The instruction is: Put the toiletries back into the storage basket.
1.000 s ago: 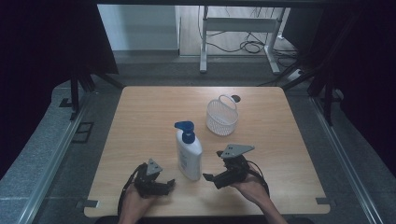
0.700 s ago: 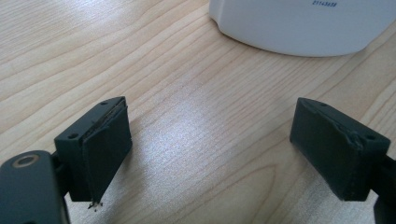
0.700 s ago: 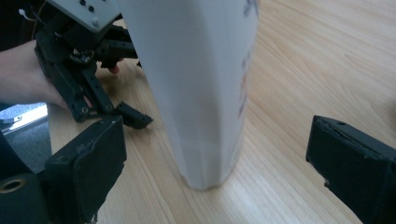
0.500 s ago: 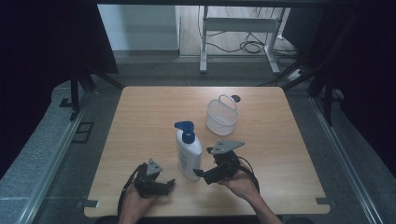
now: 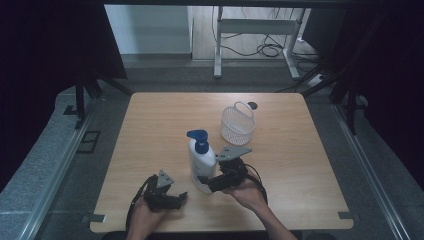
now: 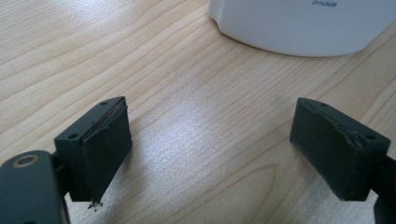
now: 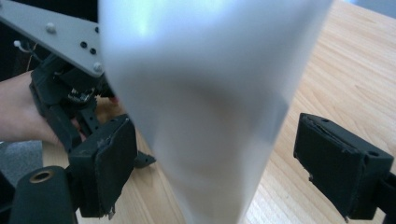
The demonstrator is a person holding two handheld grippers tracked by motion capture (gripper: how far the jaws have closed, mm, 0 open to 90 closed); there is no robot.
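Near the front edge of the table (image 5: 300, 130), upright: white pump bottle (image 5: 200, 160) with blue pump. Flanked by the right gripper (image 5: 204, 181), jaws just closing, pads not yet pressing. Left gripper (image 5: 181, 196) just beside, spread wide, holding nothing. Farther back: 1 white basket (image 5: 237, 125).

White mesh basket (image 5: 237, 124) on wooden table (image 5: 150, 130), cables (image 5: 267, 49) on floor behind

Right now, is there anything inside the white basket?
The white basket looks empty through its mesh in the high view, but its floor is too small and dim to rule out something flat.
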